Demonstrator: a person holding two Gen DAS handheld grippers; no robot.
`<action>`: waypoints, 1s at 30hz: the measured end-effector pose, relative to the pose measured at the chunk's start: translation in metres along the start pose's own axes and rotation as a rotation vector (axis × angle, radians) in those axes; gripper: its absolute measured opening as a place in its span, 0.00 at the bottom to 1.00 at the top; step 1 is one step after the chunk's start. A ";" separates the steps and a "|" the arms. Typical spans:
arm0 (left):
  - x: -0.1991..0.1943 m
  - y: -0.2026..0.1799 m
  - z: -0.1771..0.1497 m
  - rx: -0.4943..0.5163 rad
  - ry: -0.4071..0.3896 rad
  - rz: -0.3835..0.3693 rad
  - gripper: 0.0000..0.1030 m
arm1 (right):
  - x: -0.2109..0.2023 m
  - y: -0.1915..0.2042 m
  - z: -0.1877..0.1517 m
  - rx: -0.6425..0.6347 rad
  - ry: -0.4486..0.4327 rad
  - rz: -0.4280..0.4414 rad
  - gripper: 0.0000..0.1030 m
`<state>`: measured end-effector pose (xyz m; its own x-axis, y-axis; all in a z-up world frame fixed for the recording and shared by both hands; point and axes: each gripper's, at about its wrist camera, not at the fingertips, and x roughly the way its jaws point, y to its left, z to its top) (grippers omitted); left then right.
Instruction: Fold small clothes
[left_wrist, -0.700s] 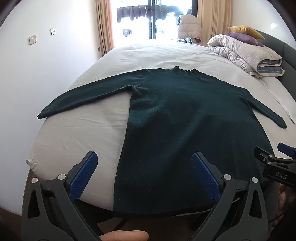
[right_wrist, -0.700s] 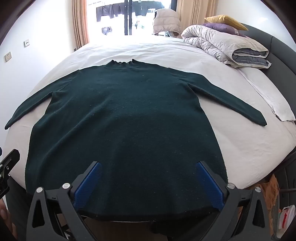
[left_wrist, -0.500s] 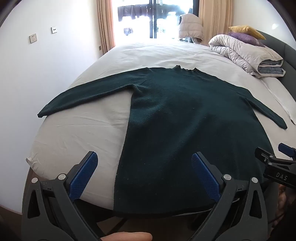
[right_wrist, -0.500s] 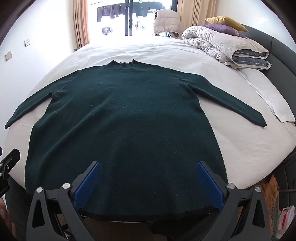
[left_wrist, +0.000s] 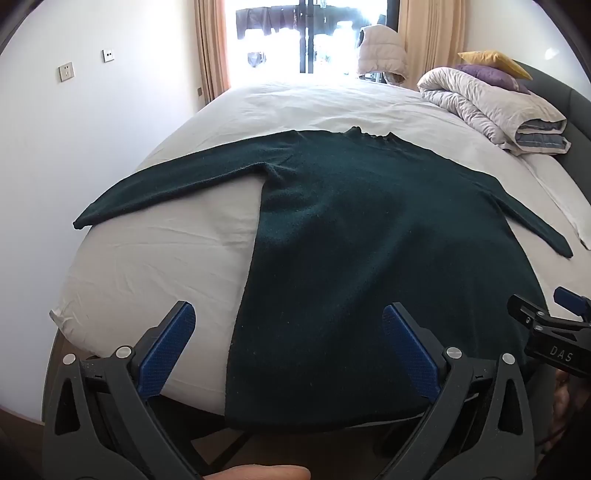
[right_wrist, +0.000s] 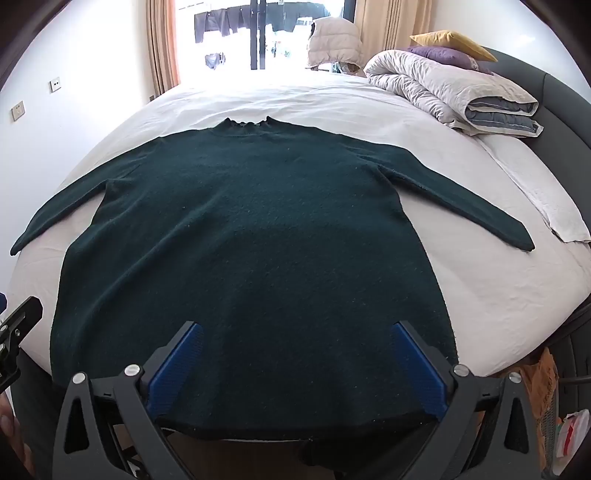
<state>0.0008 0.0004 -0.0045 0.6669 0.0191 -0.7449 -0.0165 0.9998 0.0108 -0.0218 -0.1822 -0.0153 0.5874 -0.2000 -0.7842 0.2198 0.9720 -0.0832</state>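
A dark green sweater (left_wrist: 369, 229) (right_wrist: 251, 236) lies flat on the white bed (left_wrist: 155, 258) (right_wrist: 491, 288), collar away from me, both sleeves spread out to the sides, its hem hanging at the near bed edge. My left gripper (left_wrist: 288, 317) hovers open above the hem's left corner, blue pads wide apart with nothing between them. My right gripper (right_wrist: 295, 334) hangs open over the hem's right half, also empty. Each gripper's tip shows at the edge of the other's view.
A rolled grey duvet (left_wrist: 491, 107) (right_wrist: 450, 92) with yellow and purple pillows sits at the bed's far right by the dark headboard. A white wall (left_wrist: 74, 140) runs close along the left. A window with curtains is behind. Bags (right_wrist: 554, 406) stand on the floor at right.
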 end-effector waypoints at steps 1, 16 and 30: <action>0.000 0.000 0.000 0.000 0.000 0.000 1.00 | 0.000 0.000 0.000 0.000 0.000 -0.001 1.00; 0.002 0.000 -0.002 -0.003 0.003 -0.002 1.00 | 0.002 0.001 -0.001 -0.003 0.004 0.000 1.00; -0.001 -0.004 -0.007 -0.015 0.004 -0.005 1.00 | 0.004 0.006 -0.003 -0.014 0.005 -0.002 1.00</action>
<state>-0.0049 -0.0037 -0.0088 0.6639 0.0145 -0.7477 -0.0245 0.9997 -0.0025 -0.0200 -0.1770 -0.0206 0.5829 -0.2017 -0.7871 0.2103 0.9731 -0.0936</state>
